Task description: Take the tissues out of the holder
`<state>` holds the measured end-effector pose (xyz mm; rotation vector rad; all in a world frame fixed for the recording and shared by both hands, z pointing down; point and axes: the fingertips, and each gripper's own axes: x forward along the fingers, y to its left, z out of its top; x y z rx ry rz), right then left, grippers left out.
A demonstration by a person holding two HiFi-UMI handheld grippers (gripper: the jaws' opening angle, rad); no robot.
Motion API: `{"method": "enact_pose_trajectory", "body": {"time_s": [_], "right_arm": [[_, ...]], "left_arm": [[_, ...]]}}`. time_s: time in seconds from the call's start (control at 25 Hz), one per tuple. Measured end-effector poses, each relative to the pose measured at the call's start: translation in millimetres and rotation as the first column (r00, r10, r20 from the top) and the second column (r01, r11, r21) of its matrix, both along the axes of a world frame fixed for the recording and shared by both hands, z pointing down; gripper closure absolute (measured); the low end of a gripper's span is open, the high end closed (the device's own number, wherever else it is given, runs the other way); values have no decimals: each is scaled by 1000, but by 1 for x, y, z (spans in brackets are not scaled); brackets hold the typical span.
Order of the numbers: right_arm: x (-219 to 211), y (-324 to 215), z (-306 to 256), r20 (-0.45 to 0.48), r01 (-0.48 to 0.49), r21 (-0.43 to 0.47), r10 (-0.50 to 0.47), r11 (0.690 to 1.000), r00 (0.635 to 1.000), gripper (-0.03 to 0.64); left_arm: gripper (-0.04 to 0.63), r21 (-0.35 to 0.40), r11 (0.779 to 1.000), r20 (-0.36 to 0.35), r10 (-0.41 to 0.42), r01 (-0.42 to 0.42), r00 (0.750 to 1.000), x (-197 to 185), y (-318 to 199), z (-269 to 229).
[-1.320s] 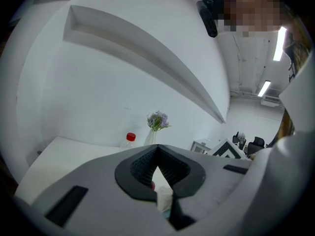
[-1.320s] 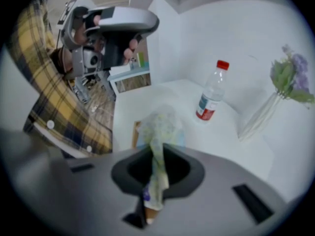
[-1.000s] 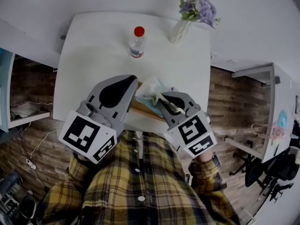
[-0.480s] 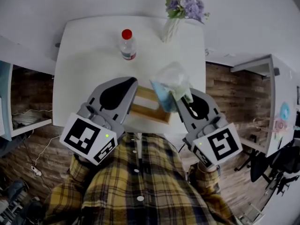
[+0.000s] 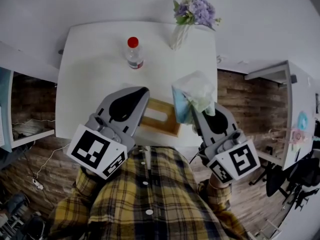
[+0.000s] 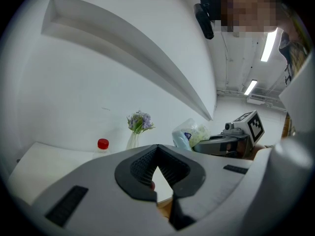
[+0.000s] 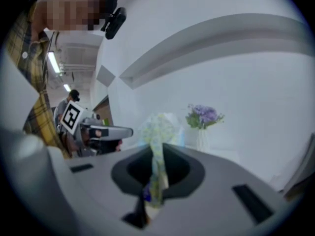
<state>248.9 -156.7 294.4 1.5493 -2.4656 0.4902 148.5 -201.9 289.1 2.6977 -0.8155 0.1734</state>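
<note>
Now the right gripper (image 5: 196,115) has its jaws pinched tight on the wrap at one end of the tissue pack (image 5: 192,90). The pack is held up at centre right of the head view, above the right end of the wooden holder (image 5: 167,127). The holder lies on the near edge of the white table (image 5: 90,69), at frame centre. The left gripper (image 5: 144,91) hangs over the holder's left end with its jaws together and nothing between them. A red-capped bottle (image 5: 133,53) stands at upper centre, and a vase of purple flowers (image 5: 191,16) at the table's upper right corner.
</note>
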Motion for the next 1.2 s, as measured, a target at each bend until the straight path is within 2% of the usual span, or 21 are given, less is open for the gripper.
{"method": "enact_pose_trajectory", "body": {"time_s": [0.6, 1.2], "right_arm": [[-5, -3, 1, 10, 20, -6, -20, 1000, 1000, 578], [-9, -1, 6, 3, 41, -22, -41, 999, 999, 578]], "left_arm": [[591, -6, 999, 0, -38, 38, 999, -11, -5, 1], [591, -10, 1000, -3, -25, 25, 1000, -7, -4, 3]]}}
